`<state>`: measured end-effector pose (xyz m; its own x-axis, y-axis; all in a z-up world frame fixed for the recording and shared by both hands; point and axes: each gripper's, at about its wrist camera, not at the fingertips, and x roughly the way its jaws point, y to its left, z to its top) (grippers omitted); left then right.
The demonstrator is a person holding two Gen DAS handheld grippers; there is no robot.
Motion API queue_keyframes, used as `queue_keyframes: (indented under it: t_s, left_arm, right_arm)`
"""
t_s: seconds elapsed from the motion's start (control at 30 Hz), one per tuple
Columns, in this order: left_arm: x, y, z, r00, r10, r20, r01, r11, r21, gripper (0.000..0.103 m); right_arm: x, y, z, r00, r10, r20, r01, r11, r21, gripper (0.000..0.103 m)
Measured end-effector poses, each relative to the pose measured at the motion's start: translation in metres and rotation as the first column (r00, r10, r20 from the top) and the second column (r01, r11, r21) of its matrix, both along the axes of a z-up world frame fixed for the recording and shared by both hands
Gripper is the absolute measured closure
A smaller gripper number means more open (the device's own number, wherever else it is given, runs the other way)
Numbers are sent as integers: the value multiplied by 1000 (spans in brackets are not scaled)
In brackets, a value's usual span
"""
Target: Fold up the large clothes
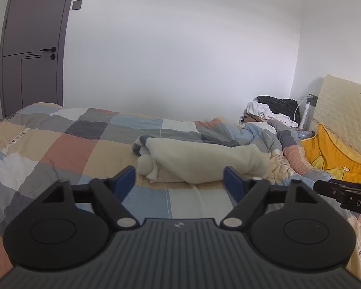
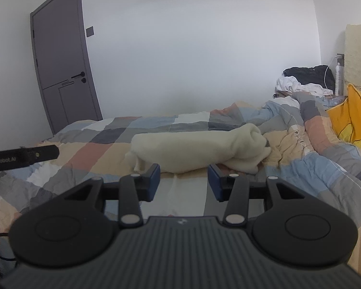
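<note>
Lying rolled on checked quilt: cream fleece garment; both grippers' jaws apart, empty.

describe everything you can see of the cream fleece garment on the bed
The cream fleece garment is a thick, fuzzy piece folded or rolled into a long, low bundle. It lies across the checked patchwork quilt, resting on it alone. One end shows rolled layers and a grey-striped part peeking out. The far edge sits close to the rumpled part of the quilt. Neither gripper touches it; both hover short of its near side.
</note>
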<state>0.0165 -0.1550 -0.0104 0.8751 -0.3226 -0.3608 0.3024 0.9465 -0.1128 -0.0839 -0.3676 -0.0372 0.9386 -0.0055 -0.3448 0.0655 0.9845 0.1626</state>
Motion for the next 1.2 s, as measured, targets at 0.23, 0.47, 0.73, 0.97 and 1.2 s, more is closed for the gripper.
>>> queue_keyframes:
  t_s: [0.23, 0.47, 0.73, 0.97, 1.2]
  left_arm:
    - [6, 12, 5, 999, 22, -28, -23, 999, -44, 1]
    - [5, 16, 10, 999, 46, -22, -46, 999, -19, 0]
    - [6, 18, 10, 998, 50, -40, -51, 999, -20, 0]
    - [5, 15, 13, 998, 53, -39, -53, 999, -1, 0]
    - [2, 12, 14, 998, 48, -30, -48, 999, 11, 0]
  right_arm:
    - [1, -6, 6, 1000, -7, 24, 7, 1000, -7, 36]
    - [6, -6, 11, 1000, -8, 30, 8, 1000, 4, 21]
    - [7, -4, 9, 1000, -4, 25, 4, 1000, 0, 0]
    - [11, -3, 8, 1000, 0, 17, 0, 1000, -5, 0]
    - [14, -2, 6, 1000, -2, -1, 2, 1000, -11, 0]
